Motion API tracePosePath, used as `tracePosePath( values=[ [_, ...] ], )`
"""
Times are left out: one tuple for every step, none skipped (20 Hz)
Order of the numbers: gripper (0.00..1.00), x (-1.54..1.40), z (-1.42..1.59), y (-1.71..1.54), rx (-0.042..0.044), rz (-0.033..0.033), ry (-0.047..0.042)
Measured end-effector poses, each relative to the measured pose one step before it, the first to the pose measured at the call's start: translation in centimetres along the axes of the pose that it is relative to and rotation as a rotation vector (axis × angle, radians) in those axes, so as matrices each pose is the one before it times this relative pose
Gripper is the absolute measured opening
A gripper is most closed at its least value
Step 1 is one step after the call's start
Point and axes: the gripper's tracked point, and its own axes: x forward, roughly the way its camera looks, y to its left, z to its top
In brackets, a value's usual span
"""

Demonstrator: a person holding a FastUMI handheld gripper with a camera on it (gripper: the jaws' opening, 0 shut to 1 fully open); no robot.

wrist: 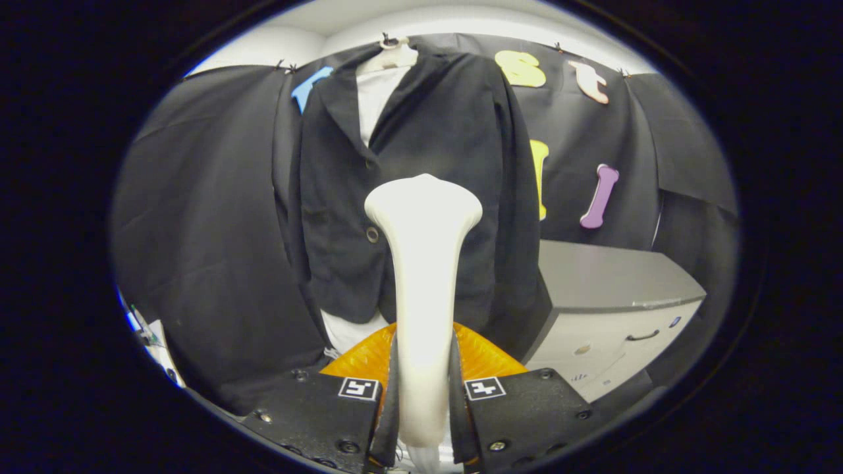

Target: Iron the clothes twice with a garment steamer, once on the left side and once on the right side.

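A black jacket (435, 151) hangs on a white hanger (390, 58) over a white shirt (373, 99), straight ahead of me. My gripper (423, 388) is shut on the white garment steamer (423, 263), holding its handle upright between both fingers. The steamer's wide head (423, 201) stands in front of the jacket's middle, near a button (373, 234). I cannot tell whether the head touches the cloth. The shirt's white hem (349, 332) shows below the jacket.
A grey cabinet (612, 296) with a drawer handle stands to the right of the jacket. Black cloth covers the wall behind and to the left. An orange part (481, 359) sits just behind the fingers.
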Motion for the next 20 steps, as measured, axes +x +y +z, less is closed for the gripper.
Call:
tracePosePath(
  values=[
    [0.34, -0.326, 1.296, 0.202, 0.00270, 0.00735, -0.02691],
    [0.34, -0.148, 1.246, 0.329, 0.00280, 0.00766, -0.02487],
    [0.34, -0.148, 1.055, 0.198, 0.00271, 0.00517, -0.02170],
    [0.34, -0.040, 1.027, 0.360, 0.00465, 0.00584, -0.02216],
    [0.34, 0.093, 1.033, 0.340, -0.00061, 0.00233, -0.02090],
    [0.34, -0.002, 1.003, 0.256, -0.00578, 0.00149, -0.02084],
    [0.34, 0.027, 0.511, 0.437, -0.00672, 0.00160, -0.02265],
    [0.34, -0.092, 0.653, 0.569, -0.00789, 0.00388, -0.02417],
    [0.34, -0.075, 0.731, 0.630, -0.01073, 0.00479, -0.02415],
    [0.34, -0.038, 0.813, 0.580, -0.01077, 0.00878, -0.02259],
    [0.34, 0.112, 0.666, 0.650, -0.00808, 0.01095, -0.02180],
    [0.34, 0.134, 0.653, 0.627, -0.00356, 0.01138, -0.01935],
    [0.34, 0.193, 0.686, 0.666, -0.00066, 0.00868, -0.02188],
    [0.34, 0.250, 0.813, 0.638, -0.00537, 0.00853, -0.01576],
    [0.34, 0.338, 0.778, 0.761, -0.00083, 0.00965, -0.02248],
    [0.34, 0.250, 0.711, 0.672, -0.00640, 0.00922, -0.01518],
    [0.34, 0.127, 0.711, 0.689, -0.00178, 0.01003, -0.02107],
    [0.34, 0.302, 0.616, 0.499, -0.00751, 0.00803, -0.01259],
    [0.34, 0.608, 0.606, 0.778, -0.00052, 0.01195, -0.01848],
    [0.34, 0.493, 0.751, 0.725, 0.00043, 0.01087, -0.01382]
  ],
)
